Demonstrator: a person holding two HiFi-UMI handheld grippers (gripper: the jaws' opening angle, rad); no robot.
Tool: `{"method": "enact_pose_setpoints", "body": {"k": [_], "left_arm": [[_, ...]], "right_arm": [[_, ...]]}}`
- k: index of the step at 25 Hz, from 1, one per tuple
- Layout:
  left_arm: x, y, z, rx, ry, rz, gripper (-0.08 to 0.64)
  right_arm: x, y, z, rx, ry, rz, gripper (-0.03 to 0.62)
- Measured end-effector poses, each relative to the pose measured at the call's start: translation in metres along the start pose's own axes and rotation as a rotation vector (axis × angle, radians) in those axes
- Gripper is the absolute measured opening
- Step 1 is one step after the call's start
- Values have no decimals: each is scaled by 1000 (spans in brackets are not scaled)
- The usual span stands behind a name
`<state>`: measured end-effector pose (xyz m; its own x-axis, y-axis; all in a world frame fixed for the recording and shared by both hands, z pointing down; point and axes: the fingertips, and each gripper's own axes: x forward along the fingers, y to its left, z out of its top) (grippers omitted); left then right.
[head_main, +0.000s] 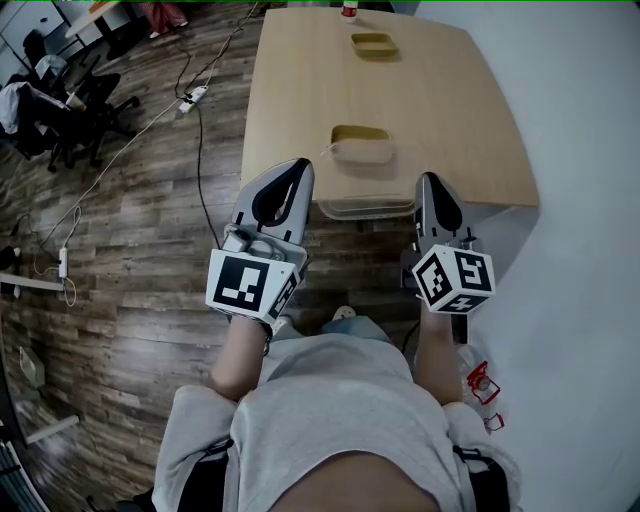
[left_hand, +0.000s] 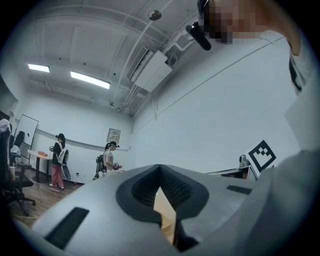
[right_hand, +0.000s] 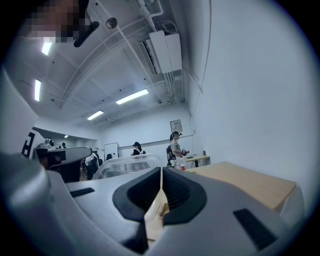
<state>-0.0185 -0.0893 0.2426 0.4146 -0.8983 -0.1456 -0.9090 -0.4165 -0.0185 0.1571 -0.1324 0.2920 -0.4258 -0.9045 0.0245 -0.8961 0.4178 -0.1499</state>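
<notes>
An open workroom with plank flooring and trailing cables surrounds a pale wooden table. At its near edge sits a clear plastic container, with a tan rectangular dish just behind it. The left gripper and right gripper hover short of that edge, flanking the container, each with fingers pressed together on nothing. Any grasp here, I judge, wants the jaws parted first and a slow, level approach, since thin plastic slides easily. Only the right gripper view shows the container's domed profile; only the head view shows the dish.
</notes>
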Motion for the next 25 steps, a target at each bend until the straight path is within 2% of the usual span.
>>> {"method": "enact_pose_setpoints", "body": {"k": [8,17,25], "left_arm": [[-25,34,10,5,-1,-61,11],[-48,39,14,-1,-7,-162,11],[-79,40,9,-13,14,-223,11]], "right_arm": [[-5,46,10,-42,-43,-66,21],[-36,77,12,-65,-76,-165,21],[-72,106,4,-73,-98,-240,21]]}}
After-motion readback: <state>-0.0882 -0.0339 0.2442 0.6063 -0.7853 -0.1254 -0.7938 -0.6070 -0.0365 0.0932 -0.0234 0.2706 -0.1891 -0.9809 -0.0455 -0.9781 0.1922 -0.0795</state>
